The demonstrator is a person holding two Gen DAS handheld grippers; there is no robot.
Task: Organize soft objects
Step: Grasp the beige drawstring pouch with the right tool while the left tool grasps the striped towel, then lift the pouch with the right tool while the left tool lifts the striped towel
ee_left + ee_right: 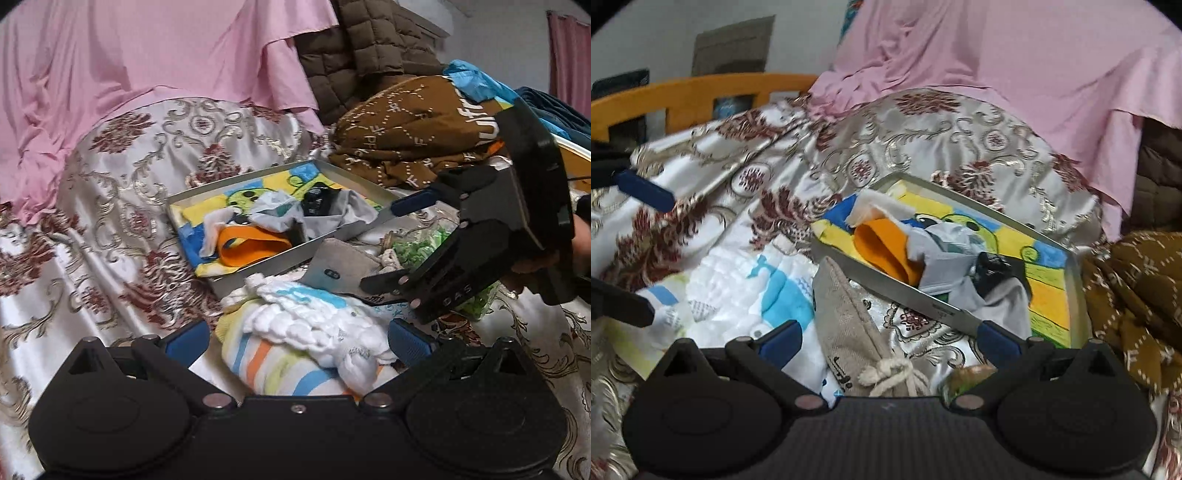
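Quilted cloth (310, 332): lower centre of left wrist view, bunched on the bedspread, white puffy cotton with blue print over a striped part; judged light, limp, non-fragile, likely to sag and unfold when lifted; a pinch on a thick fold at the top of the bunch is suggested.
Drawstring pouch (846, 314): lower centre of right wrist view, grey-beige woven fabric with a knotted cord; judged soft, light, with lumpy fill; the cord knot or neck is judged the surest hold.
Tray (1078, 295): metal, centre right of right wrist view, just beyond pouch; orange cloth (882, 251), grey garment (953, 258) and a black item (991, 269) are held inside on a colourful liner.
Left gripper (295, 341): jaws spread wide, cloth bunch lying between the blue pads; contact cannot be told; nothing pinched.
Right gripper (890, 338): jaws spread wide over the pouch, nothing pinched; right pad near the tray wall.
Surroundings: patterned bedspread (122, 206), pink sheet (129, 55) upper left, brown printed garment (406, 125) upper right.
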